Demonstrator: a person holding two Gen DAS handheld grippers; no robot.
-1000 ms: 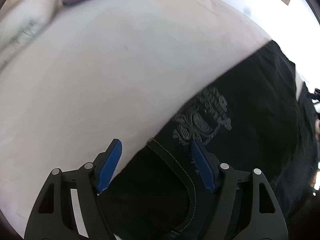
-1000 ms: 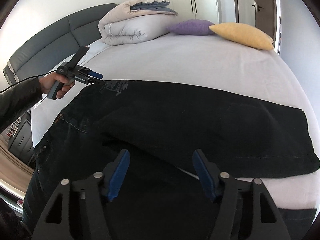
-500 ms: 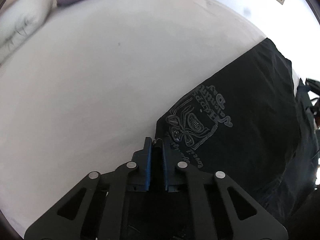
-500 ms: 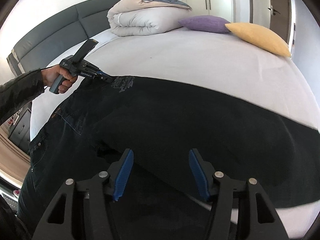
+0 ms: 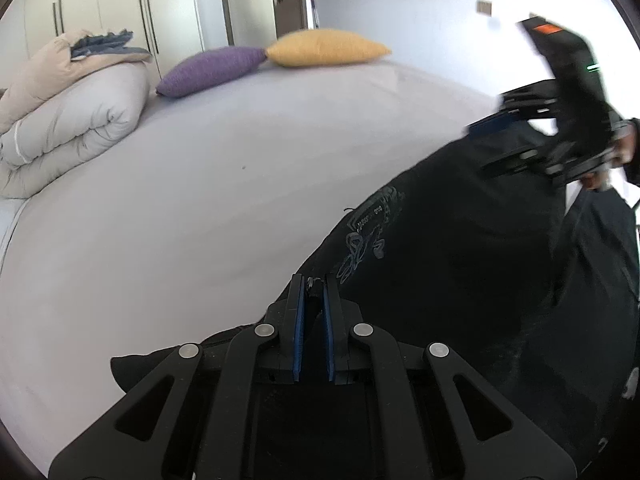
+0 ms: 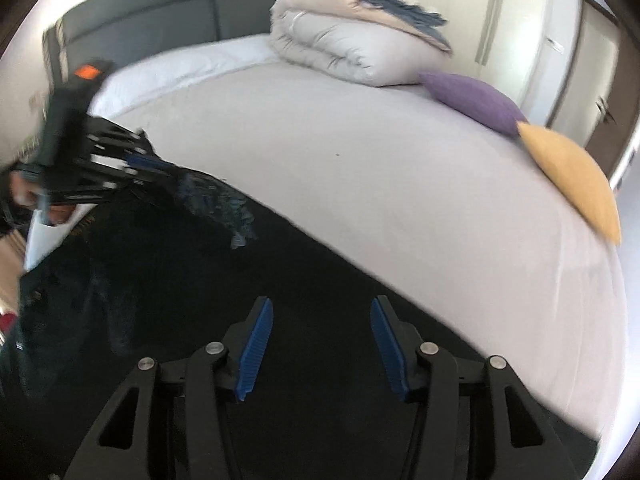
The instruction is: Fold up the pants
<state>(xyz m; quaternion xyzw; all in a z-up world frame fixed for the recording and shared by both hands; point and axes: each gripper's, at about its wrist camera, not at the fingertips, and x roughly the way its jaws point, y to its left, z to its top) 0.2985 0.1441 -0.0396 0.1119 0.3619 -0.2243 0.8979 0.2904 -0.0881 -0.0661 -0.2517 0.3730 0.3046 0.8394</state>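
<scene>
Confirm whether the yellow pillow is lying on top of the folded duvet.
No: the yellow pillow lies on the bed sheet beside the purple pillow, with the folded duvet well off to the side.

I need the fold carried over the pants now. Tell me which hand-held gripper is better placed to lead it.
Left, probably. The left hand-held gripper is shut on the black pants at their edge. The right hand-held gripper is closing over the cloth but its pads grip nothing yet.

Bright, even daylight, source not evident. Strong fisheye curvature, dark vignette at corners. Motion blur smears the opposite gripper (image 5: 560,136) in both views. Black pants (image 6: 320,280) lose detail, possibly underexposed.
</scene>
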